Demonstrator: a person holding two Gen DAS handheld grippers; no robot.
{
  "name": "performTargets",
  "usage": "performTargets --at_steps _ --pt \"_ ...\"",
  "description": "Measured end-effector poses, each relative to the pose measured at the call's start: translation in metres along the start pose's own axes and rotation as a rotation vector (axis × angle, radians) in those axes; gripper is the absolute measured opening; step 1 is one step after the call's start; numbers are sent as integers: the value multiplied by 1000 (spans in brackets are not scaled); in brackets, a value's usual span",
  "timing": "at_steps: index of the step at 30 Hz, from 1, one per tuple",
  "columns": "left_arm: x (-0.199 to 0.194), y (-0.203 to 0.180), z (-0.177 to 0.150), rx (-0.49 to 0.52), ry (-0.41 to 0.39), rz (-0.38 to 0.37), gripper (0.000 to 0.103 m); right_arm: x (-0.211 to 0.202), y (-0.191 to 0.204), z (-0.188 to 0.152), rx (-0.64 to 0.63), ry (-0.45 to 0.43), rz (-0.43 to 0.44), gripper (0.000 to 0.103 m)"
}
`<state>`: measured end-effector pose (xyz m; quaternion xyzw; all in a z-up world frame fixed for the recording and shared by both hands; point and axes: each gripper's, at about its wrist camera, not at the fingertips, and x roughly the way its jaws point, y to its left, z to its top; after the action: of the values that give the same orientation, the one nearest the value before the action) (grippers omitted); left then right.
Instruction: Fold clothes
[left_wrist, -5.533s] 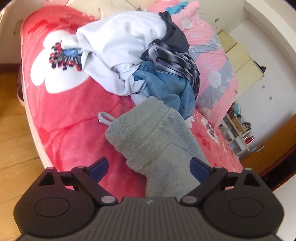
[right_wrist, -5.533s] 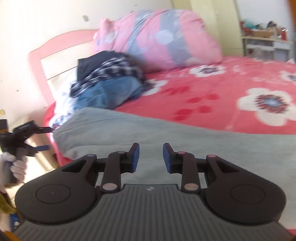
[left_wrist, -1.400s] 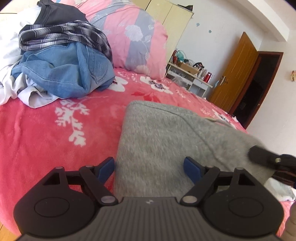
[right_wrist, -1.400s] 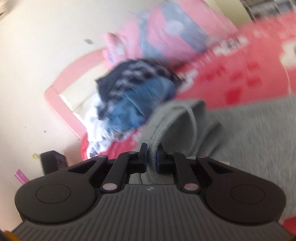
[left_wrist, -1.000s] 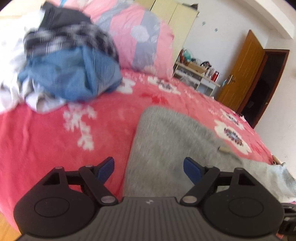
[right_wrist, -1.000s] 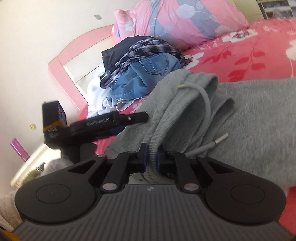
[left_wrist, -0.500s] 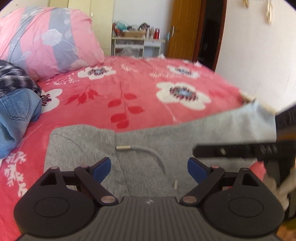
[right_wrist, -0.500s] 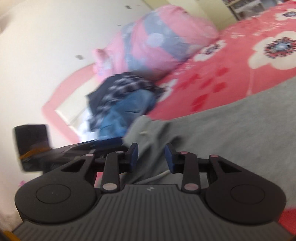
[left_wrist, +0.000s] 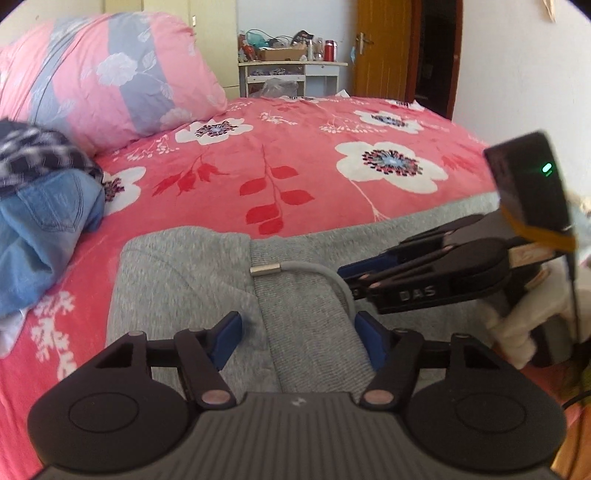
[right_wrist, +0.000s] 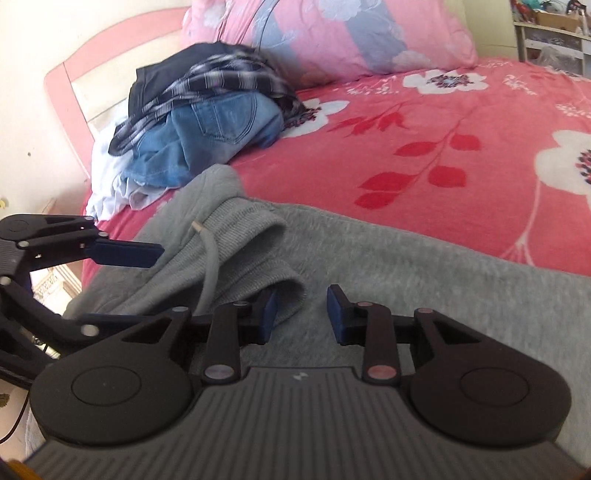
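Grey sweatpants (left_wrist: 303, 295) (right_wrist: 388, 266) lie across the red flowered bed, waistband folded over and a grey drawstring (left_wrist: 317, 271) (right_wrist: 210, 258) showing. My left gripper (left_wrist: 297, 341) stands open just over the waistband, one blue pad on each side of a ribbed fold. My right gripper (right_wrist: 301, 315) is open too, low over the grey cloth beside the bunched waistband. Each gripper shows in the other's view: the right one (left_wrist: 424, 273) reaches in from the right, and the left gripper (right_wrist: 92, 254) comes in from the left edge.
A pile of clothes with blue jeans (left_wrist: 40, 236) (right_wrist: 207, 136) and a plaid shirt (right_wrist: 207, 81) sits near the pink headboard (right_wrist: 77, 74). A pink and grey pillow (left_wrist: 107, 81) is behind it. A white shelf (left_wrist: 291, 74) and brown door (left_wrist: 384, 48) stand beyond the bed (left_wrist: 295, 162).
My right gripper, shut on the waistband a second ago, has let go and opened. The left gripper swung right along the bed and its jaws narrowed around the waistband fold.
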<state>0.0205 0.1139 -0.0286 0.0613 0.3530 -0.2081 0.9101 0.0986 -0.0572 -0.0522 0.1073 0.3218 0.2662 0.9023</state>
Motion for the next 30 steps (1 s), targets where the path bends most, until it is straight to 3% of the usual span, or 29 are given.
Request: performTargets --at_steps 4,10,15,18,21,26,30 --pt "-2 19 -9 -96 -5 -62 68 10 6 9 -36 4 13 9" --pt "-5 33 -14 -131 -15 -120 66 21 7 26 -15 -37 29 8" --pt "-2 38 -14 -144 -32 -141 61 45 -12 19 122 18 42 8" --pt "-7 36 -14 -114 -39 -135 50 34 -15 20 153 -11 65 8" --pt "-19 31 -7 -63 -21 -132 14 27 -13 23 162 -11 67 8" --pt "-33 28 3 15 34 -165 14 22 -8 32 146 -45 77 7" --pt "-13 35 -1 -15 86 -227 15 51 -23 24 233 8 78 7"
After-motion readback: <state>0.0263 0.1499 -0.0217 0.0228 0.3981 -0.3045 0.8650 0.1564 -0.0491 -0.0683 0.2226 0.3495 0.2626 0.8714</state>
